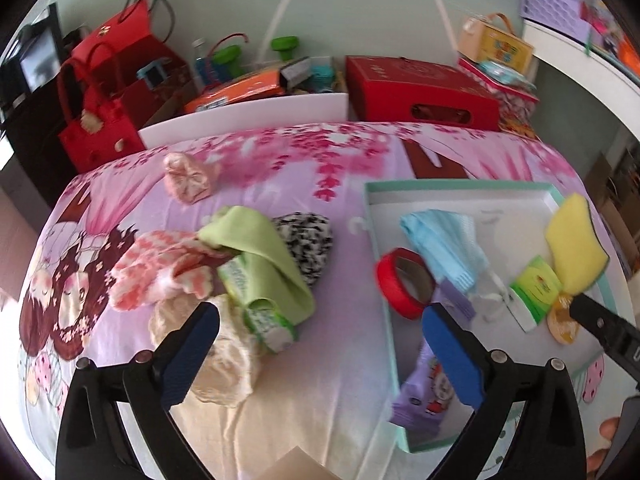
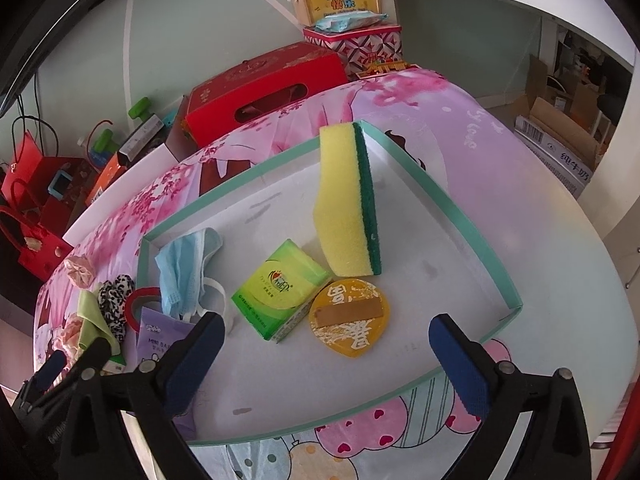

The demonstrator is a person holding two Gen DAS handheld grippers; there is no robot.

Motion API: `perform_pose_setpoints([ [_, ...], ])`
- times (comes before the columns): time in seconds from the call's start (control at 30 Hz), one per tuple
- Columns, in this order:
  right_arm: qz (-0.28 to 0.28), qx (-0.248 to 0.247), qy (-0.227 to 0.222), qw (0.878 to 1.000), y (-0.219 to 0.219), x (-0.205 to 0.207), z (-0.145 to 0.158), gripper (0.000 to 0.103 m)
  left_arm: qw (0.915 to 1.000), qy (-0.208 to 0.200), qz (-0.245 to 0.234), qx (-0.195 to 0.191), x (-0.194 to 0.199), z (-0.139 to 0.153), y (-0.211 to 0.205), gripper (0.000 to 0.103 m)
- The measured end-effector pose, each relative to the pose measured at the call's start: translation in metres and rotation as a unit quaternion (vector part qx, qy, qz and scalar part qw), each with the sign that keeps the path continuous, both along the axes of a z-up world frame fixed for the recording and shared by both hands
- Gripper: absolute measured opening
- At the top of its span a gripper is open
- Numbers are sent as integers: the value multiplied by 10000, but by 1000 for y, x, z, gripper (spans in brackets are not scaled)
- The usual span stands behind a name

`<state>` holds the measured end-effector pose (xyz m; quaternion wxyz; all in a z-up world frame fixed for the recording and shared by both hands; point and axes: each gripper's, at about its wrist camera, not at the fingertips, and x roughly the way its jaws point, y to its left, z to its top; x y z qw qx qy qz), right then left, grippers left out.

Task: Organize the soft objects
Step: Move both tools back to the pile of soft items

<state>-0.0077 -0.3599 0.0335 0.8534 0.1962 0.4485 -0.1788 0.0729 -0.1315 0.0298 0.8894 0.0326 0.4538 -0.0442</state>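
the left gripper (image 1: 320,344), fingers apart and empty, hangs just short of the soft pile, whose green cloth (image 1: 264,256) lies ahead and left of centre, long axis slanting away, while the right gripper (image 2: 326,354), also apart, hovers over the tray (image 2: 472,216).

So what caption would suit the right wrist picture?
Open right gripper above a teal-rimmed tray holding a sponge, tissue pack and face mask.
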Motion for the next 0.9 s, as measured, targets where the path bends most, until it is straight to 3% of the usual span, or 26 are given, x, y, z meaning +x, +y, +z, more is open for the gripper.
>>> perform_pose_setpoints([
  [0.43, 179, -63, 0, 9998, 14, 4, 5, 103, 9943, 4, 1055, -152, 11, 10, 81, 101],
  [0.9, 1175, -228, -69, 9928, 93, 26, 13, 103, 9820, -12, 1884, -110, 8, 19, 152, 101],
])
